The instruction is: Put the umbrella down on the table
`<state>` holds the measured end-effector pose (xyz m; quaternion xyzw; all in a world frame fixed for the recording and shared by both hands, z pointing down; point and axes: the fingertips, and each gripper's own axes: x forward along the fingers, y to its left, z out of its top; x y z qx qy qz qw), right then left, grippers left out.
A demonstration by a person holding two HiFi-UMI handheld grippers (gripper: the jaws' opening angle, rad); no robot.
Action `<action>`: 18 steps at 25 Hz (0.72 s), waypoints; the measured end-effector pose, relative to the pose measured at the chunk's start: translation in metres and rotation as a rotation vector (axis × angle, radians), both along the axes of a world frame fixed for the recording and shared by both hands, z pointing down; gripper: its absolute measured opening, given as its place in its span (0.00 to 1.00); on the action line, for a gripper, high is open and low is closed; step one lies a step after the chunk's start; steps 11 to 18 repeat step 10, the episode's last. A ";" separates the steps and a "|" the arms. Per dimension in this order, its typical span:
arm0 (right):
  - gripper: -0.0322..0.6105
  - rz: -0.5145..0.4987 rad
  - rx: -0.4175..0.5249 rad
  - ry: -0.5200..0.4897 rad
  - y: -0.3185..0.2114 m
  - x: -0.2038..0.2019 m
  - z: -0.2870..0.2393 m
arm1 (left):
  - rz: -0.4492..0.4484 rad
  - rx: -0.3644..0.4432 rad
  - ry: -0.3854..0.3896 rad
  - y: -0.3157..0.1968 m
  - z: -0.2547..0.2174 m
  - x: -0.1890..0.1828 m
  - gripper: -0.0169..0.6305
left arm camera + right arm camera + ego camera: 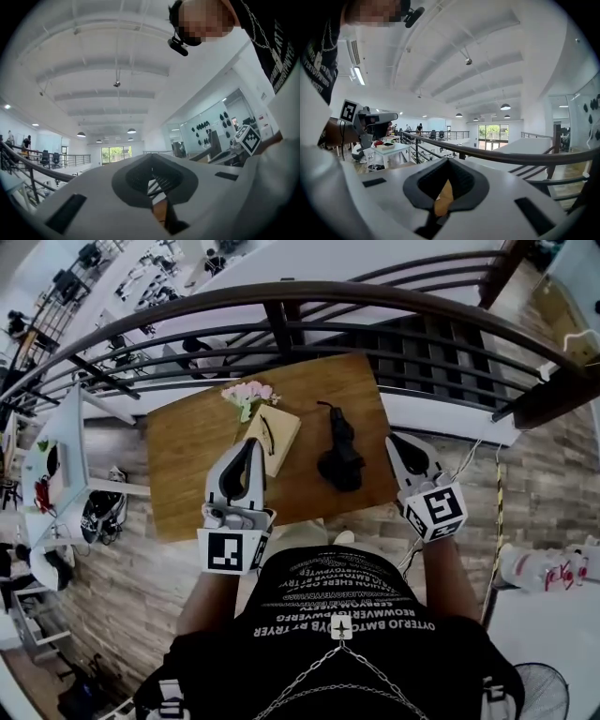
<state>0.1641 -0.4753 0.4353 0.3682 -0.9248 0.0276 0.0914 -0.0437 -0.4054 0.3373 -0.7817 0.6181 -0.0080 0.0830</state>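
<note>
A black folded umbrella lies on the wooden table, right of centre, with no gripper touching it. My left gripper is raised over the table's near edge, its jaws closed together and empty. At the table's right corner my right gripper hangs clear of the umbrella, also shut on nothing. The left gripper view looks level across the hall past closed jaws. In the right gripper view the jaws are likewise closed, and a sliver of table shows through the slit.
A tan notebook with a pen and a small bunch of pink flowers lie left of the umbrella. A dark metal railing curves behind the table above a drop to a lower floor. A white side table stands at the left.
</note>
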 end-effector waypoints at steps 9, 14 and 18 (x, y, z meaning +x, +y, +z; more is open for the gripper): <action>0.07 -0.053 -0.004 0.027 0.008 -0.032 0.005 | 0.034 -0.075 -0.071 -0.007 0.015 0.006 0.07; 0.07 -0.061 -0.003 0.031 0.010 -0.036 0.005 | 0.043 -0.086 -0.069 -0.009 0.017 0.008 0.07; 0.07 -0.061 -0.003 0.031 0.010 -0.036 0.005 | 0.043 -0.086 -0.069 -0.009 0.017 0.008 0.07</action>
